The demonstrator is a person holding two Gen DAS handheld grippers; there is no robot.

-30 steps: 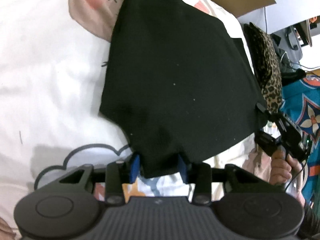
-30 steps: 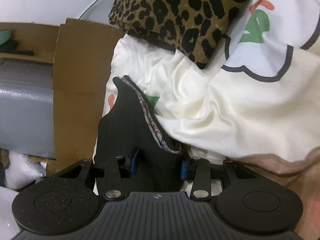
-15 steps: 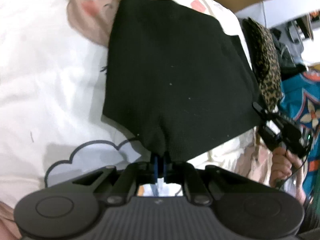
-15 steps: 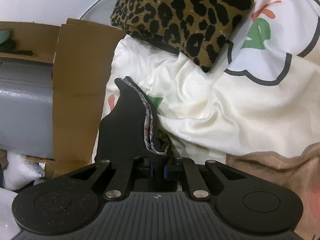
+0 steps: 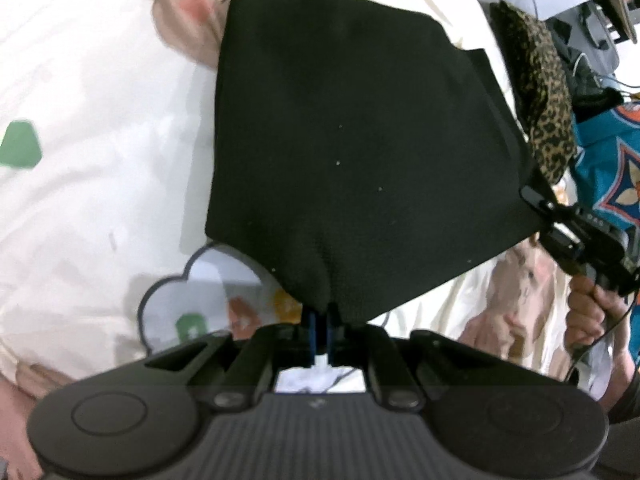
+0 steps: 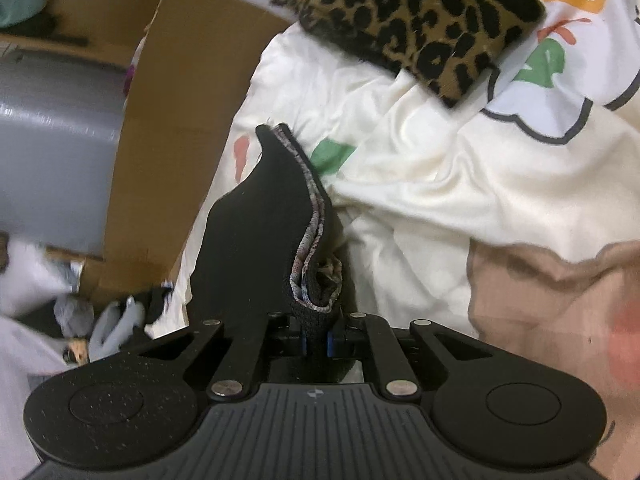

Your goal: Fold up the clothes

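Observation:
A black garment (image 5: 352, 128) lies spread on a cream bedspread (image 5: 100, 112) with cartoon prints. My left gripper (image 5: 320, 320) is shut on the garment's near corner, which rises off the bed. At the garment's right corner the right gripper (image 5: 538, 204) shows, held by a hand (image 5: 588, 308). In the right wrist view my right gripper (image 6: 316, 338) is shut on a bunched, layered edge of the black garment (image 6: 260, 216), whose patterned inner trim (image 6: 314, 220) shows beside the pads.
A leopard-print cushion (image 6: 408, 20) lies at the far side of the bed, also seen as cushion (image 5: 544, 96) to the right. A cardboard sheet (image 6: 172, 140) and a grey box (image 6: 52, 152) stand beyond the bed edge, with loose clothes (image 6: 80, 320) below.
Both grippers closed from open onto the garment's corners and have risen a little, lifting the near edge off the bedspread.

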